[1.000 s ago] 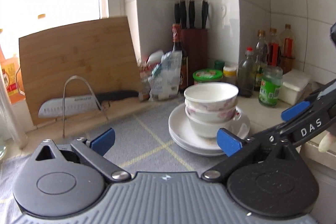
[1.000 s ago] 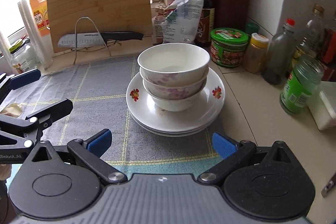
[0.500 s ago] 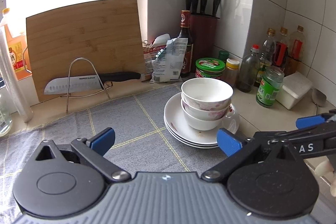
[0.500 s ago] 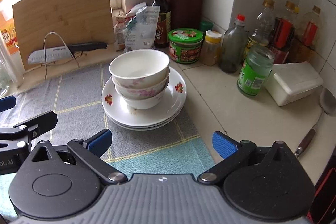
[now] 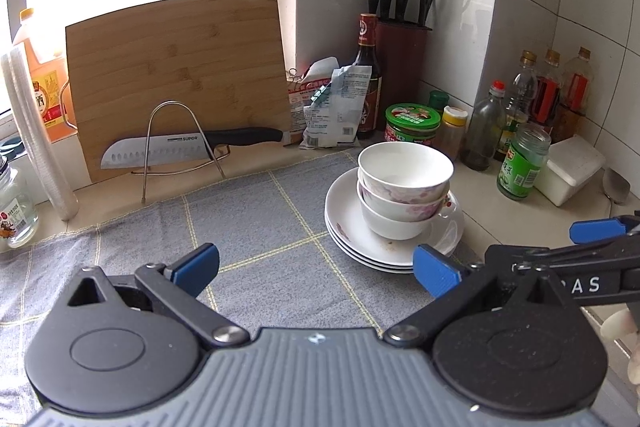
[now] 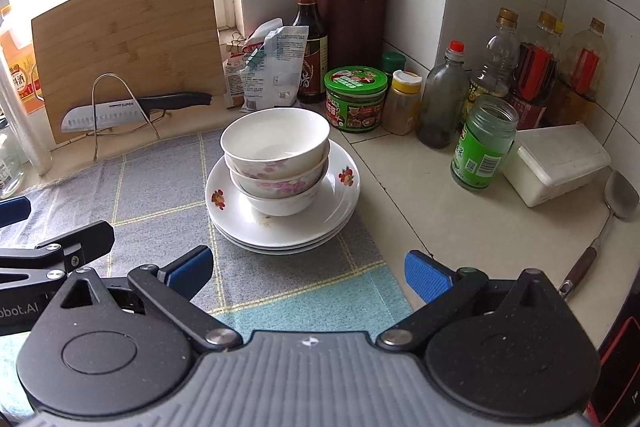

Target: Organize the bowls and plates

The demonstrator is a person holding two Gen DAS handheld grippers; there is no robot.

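Three white bowls with pink flowers (image 5: 404, 187) (image 6: 276, 155) are nested on a stack of three white plates (image 5: 348, 231) (image 6: 340, 203), which rests on a grey checked cloth (image 5: 256, 227) (image 6: 160, 187). My left gripper (image 5: 316, 269) is open and empty, back from the stack and to its left. My right gripper (image 6: 306, 269) is open and empty, in front of the stack. Each gripper shows at the edge of the other's view.
A bamboo cutting board (image 5: 176, 75) leans at the back with a knife (image 5: 188, 147) on a wire stand. Sauce bottles, jars (image 6: 484, 143), a knife block (image 6: 352, 15), a white box (image 6: 556, 163) and a ladle (image 6: 616, 195) crowd the counter's back and right.
Both grippers have drawn back and up from the stack, so it looks smaller and farther. Both stay open and empty. The stack has not moved.
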